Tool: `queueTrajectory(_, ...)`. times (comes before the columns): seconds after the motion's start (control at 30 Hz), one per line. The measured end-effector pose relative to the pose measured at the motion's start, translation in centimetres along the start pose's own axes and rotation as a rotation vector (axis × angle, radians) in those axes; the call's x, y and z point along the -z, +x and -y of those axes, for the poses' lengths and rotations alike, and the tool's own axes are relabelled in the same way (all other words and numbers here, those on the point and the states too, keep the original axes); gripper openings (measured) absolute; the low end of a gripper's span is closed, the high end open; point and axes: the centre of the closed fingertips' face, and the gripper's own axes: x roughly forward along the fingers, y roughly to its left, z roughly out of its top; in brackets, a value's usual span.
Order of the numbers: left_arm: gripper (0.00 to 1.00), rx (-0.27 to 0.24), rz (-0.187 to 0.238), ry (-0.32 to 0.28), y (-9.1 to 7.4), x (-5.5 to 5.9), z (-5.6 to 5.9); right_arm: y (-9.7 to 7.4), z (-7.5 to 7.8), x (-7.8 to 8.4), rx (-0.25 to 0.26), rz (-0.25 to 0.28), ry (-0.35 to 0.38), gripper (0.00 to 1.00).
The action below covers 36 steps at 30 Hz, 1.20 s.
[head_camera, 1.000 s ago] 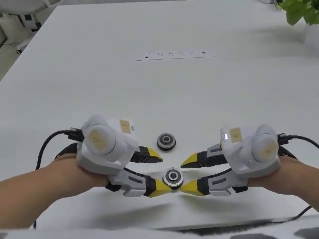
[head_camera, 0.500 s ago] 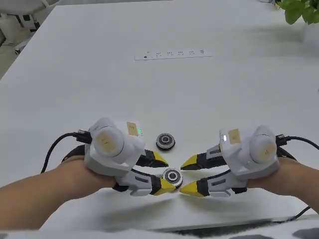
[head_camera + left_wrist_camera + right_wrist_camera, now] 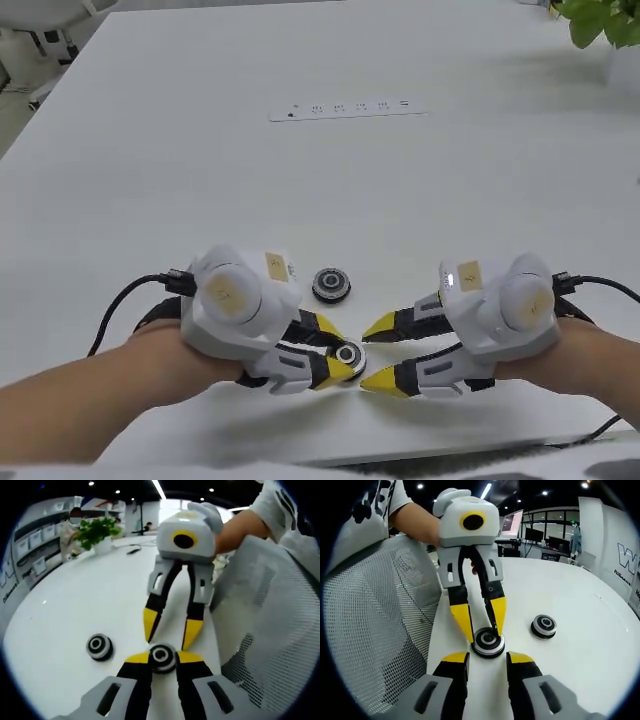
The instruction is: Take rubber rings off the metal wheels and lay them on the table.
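black rubber ring (image 3: 488,653) around the small round metal wheel (image 3: 348,354), near edge of white table (image 3: 300,180) | left gripper (image 3: 338,352) clamped on that wheel, right gripper (image 3: 377,353) with jaws apart just beside it | we judge ring soft, stretchy, grippy; we'd pinch its outer rim

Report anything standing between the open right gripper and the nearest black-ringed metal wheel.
Nothing visible. The right gripper faces the small black-ringed metal wheel across bare white table, with the left gripper clamped on it from the opposite side. The second wheel lies aside.
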Motion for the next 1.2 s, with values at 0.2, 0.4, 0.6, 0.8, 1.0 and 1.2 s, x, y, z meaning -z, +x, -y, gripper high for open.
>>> queueTrajectory(0.2,0.14,-0.035,0.001,0.016,0.02,0.06,-0.45,0.0,0.1,-0.03,0.004,0.002,-0.001,0.26)
queueTrajectory(0.4,0.14,-0.047,-0.004,0.054,-0.03,0.05,-0.33,-0.07,0.5,-0.64,0.02,0.044,0.045,0.26)
queueTrajectory(0.6,0.14,-0.05,0.005,0.048,-0.14,0.06,-0.29,0.16,0.47,-0.6,0.013,0.049,0.066,0.25)
queueTrajectory(0.8,0.13,-0.053,0.015,0.04,-0.19,0.07,-0.24,0.4,0.69,-0.46,0.013,0.055,0.093,0.25)
queueTrajectory(1.0,0.13,-0.056,0.017,0.037,-0.2,0.05,-0.22,0.77,0.61,-0.7,0.004,0.065,0.134,0.26)
queueTrajectory(1.2,0.13,-0.058,0.022,0.031,-0.22,0.05,-0.23,0.85,0.23,-0.84,0.0,0.063,0.144,0.25)
